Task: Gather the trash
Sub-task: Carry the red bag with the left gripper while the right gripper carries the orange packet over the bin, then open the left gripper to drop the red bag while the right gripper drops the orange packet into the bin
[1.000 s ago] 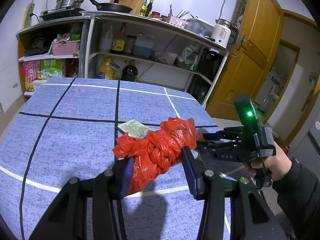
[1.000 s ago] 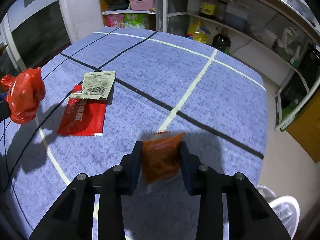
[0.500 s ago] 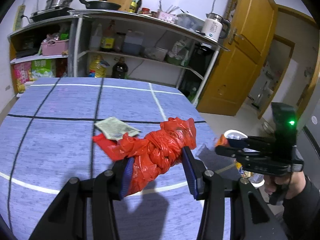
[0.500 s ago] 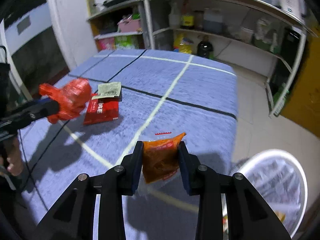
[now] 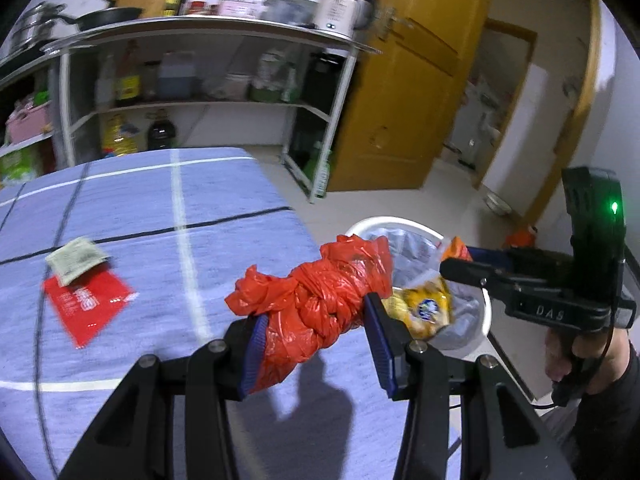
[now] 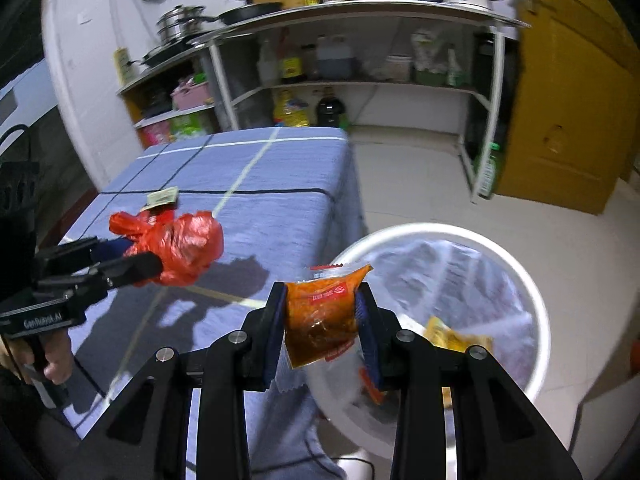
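right wrist: orange sauce packet [image 6: 320, 316] between jaws (above bin [image 6: 532, 292])

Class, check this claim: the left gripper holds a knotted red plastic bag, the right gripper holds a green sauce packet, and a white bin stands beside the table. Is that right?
One detail is wrong. In the right wrist view the sauce packet in the right gripper is orange. The left gripper does hold the knotted red plastic bag, and the white bin stands beside the table.
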`<state>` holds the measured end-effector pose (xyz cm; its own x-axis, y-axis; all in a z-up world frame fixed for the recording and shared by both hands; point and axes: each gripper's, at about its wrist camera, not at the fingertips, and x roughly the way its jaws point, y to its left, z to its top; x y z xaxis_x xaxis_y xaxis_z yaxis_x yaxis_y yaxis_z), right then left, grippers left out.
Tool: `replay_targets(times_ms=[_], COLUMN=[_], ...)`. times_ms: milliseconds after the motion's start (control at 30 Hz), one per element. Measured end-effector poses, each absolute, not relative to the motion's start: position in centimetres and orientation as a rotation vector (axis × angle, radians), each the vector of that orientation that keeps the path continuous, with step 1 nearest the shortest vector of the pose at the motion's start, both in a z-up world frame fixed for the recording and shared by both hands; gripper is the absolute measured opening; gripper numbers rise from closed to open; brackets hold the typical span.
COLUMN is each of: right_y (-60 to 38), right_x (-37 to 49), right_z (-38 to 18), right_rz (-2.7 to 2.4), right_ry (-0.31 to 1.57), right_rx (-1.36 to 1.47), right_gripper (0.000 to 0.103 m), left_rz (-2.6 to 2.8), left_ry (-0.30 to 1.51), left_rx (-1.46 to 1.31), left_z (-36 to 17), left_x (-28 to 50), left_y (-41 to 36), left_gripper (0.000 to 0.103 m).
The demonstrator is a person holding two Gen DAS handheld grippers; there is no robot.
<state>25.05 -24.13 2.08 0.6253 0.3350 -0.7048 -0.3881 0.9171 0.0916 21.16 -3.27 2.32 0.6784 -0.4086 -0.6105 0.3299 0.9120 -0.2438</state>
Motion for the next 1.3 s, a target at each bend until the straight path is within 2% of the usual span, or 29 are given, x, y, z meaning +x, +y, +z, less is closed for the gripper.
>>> replay_targets(times_ms=[233,600,1033,1300], right_y=[-30.3,-33.5,-34.5,-34.5], right_x=[24.8,26.2,26.1,25.4], right_z=[1.6,-1.3,-1.9,-0.7], right_rz=[0.325,0.262,0.221,0.222], right_ry=[0.796,0.867,0.860,0.824], right_rx=[-0.005,0.009,-0.002,0.003], right_gripper=[0.035,0.038,0.050,0.051], left_rz=[-0.476,-0.494,-0.497,-0.491], left_ry=[0.745,0.820,0.832,0.804], left_rx=[-0.089,-0.043,-0.057,-0.084], left_z=[2.0,-0.3,-0.6,0.5], left_x=[22.9,25.6,26.7,26.0], left_y=[-9.1,-15.1,-16.1,-14.8], left_gripper=[0.048,0.050,0.054,0.055])
